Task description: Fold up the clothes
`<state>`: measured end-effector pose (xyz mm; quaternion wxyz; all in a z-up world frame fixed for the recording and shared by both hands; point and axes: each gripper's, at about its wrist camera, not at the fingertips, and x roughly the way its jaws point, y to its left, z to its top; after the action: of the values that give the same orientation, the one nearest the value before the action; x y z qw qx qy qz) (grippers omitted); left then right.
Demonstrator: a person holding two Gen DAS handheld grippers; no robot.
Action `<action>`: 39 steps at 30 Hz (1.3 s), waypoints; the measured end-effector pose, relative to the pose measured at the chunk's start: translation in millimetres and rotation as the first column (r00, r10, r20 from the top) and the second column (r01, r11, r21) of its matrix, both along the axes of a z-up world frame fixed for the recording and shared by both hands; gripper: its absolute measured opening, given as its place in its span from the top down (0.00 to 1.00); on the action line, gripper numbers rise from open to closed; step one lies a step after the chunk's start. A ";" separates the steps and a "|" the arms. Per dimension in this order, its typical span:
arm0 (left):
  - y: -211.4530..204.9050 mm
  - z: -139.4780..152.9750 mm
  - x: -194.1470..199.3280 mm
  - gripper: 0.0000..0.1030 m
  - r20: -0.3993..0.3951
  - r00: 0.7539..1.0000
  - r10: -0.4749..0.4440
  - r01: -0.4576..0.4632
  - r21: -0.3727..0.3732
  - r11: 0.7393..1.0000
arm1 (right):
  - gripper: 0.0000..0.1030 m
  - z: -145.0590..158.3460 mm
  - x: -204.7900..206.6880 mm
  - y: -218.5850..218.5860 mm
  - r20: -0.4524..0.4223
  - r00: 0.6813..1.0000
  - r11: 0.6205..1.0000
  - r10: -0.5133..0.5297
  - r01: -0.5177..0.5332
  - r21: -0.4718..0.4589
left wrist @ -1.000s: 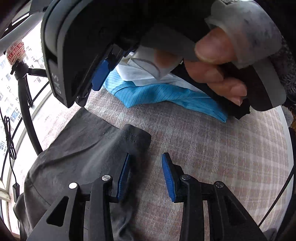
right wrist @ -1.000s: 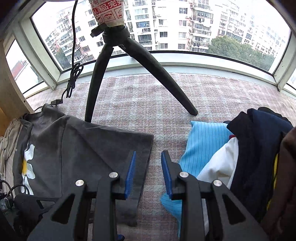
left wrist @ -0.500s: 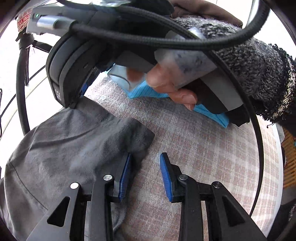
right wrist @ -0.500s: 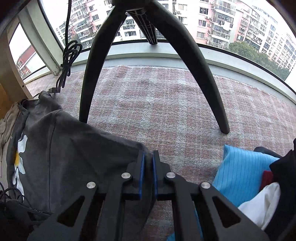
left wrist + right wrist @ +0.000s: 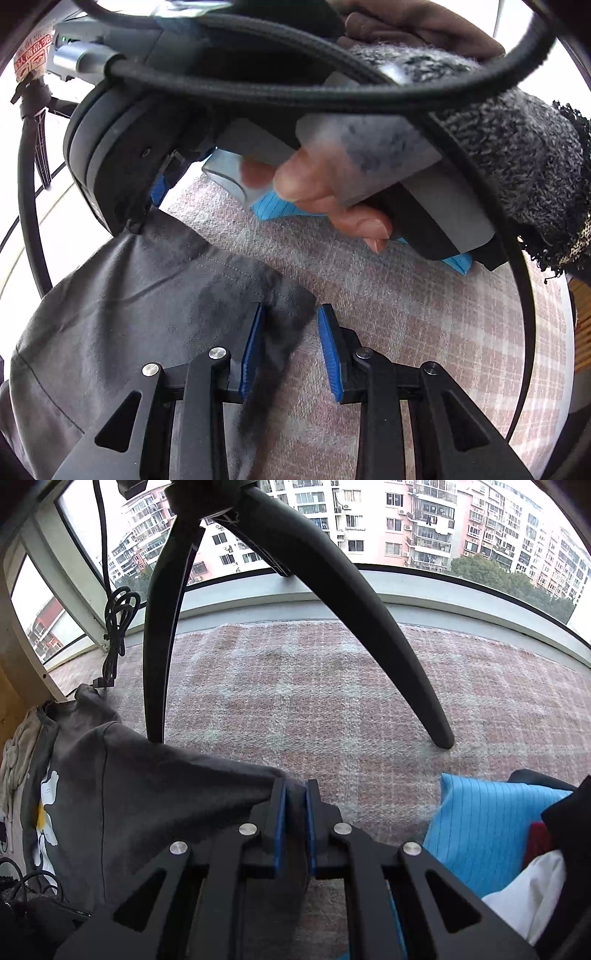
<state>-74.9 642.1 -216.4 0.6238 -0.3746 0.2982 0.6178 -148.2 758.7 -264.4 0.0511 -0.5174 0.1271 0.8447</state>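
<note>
While right gripper pinches grey shirt, left gripper gapes beside tripod.

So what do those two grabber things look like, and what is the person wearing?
Each gripper, left and right, has black angular fingers with silver screws and bright blue pads. The right one's body is dark grey with a pale grey handle and a thick black braided cable. The sleeve is speckled grey-black knit.
</note>
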 end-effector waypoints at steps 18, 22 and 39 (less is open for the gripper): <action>-182.9 35.7 -81.8 0.98 0.496 0.734 0.464 -0.588 0.122 0.799 | 0.92 87.9 -14.6 -131.9 -0.131 0.975 0.983 0.179 -0.183 -0.018; -212.7 28.3 -83.1 0.98 0.492 0.693 0.527 -0.645 0.096 0.758 | 0.92 94.2 -37.1 -175.8 -0.120 0.957 0.964 0.262 -0.265 -0.008; -300.0 34.4 -91.0 0.77 0.463 0.630 0.624 -0.695 -0.023 0.719 | 0.64 92.8 -24.9 -180.5 -0.161 0.955 0.953 0.248 -0.270 -0.136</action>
<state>-165.9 342.1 -182.1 0.4312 -0.5359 -0.0585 0.7235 -173.1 578.2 -171.7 -0.1100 -0.4707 0.1270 0.8661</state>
